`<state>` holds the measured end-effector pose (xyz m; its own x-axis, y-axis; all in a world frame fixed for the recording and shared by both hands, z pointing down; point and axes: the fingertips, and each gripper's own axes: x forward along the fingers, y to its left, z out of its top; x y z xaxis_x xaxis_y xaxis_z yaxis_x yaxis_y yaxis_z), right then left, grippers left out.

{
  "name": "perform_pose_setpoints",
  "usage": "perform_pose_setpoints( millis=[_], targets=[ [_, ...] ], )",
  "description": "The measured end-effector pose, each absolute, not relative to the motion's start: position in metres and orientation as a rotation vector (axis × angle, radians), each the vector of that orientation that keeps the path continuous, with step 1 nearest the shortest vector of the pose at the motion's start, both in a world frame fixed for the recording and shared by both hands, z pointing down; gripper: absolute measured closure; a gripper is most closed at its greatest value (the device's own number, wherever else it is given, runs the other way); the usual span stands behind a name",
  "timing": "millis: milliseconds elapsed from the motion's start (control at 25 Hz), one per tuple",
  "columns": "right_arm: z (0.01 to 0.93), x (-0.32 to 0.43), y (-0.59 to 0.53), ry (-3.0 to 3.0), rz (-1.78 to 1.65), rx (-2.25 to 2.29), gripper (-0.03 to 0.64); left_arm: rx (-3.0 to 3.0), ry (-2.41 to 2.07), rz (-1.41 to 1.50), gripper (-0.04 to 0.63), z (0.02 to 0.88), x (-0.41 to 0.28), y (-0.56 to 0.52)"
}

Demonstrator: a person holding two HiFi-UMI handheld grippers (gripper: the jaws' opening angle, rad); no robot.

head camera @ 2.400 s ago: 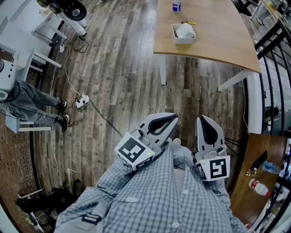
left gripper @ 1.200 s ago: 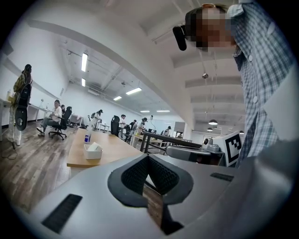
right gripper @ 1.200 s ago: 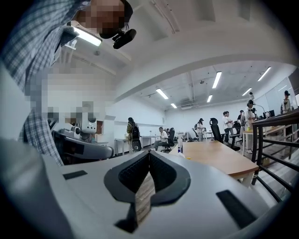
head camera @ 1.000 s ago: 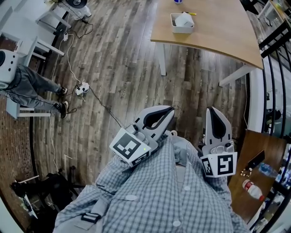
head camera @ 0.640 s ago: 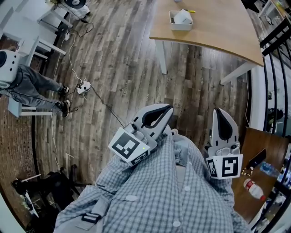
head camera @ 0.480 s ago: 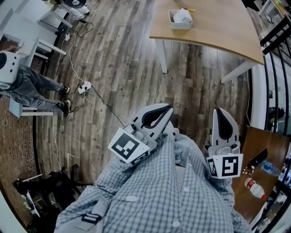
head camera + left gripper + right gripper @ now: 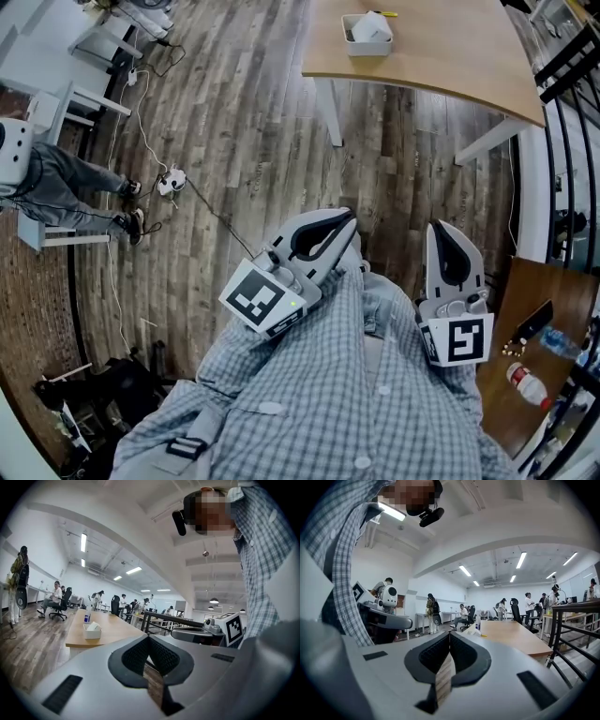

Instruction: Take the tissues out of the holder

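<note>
There were two grippers: one left gripper (image 7: 349, 221) and one right gripper (image 7: 438, 230). One wooden table (image 7: 450, 47) carried one white holder (image 7: 367, 49), one wad of tissues (image 7: 373, 26), one yellow pen (image 7: 387, 13) and one bottle (image 7: 86, 616). One side desk (image 7: 525, 319) bore another bottle (image 7: 525, 378). One cable (image 7: 211, 220) crossed the floor (image 7: 253, 112).

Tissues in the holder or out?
In. White tissues stick up from the holder on the table.
</note>
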<state>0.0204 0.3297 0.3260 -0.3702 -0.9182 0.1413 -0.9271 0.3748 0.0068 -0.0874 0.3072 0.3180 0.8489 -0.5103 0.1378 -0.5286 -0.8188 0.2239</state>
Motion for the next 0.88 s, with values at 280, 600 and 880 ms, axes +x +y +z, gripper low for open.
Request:
perform_pose_setpoints(
  millis=[280,600,880],
  targets=[
    [0.327,0.023,0.303,-2.494,0.131,1.705,0.604,2.787,-0.749,0.101,0.591,0.316,-0.078,0.277],
    [0.332,0.031,0.26,-2.481,0.227,1.768,0.604,2.779,-0.721,0.106,0.591,0.32,-0.075,0.232],
    [0.331,0.031,0.208,-2.449,0.162,1.739,0.604,2.784,-0.733,0.09,0.591,0.317,-0.079,0.182]
  ],
)
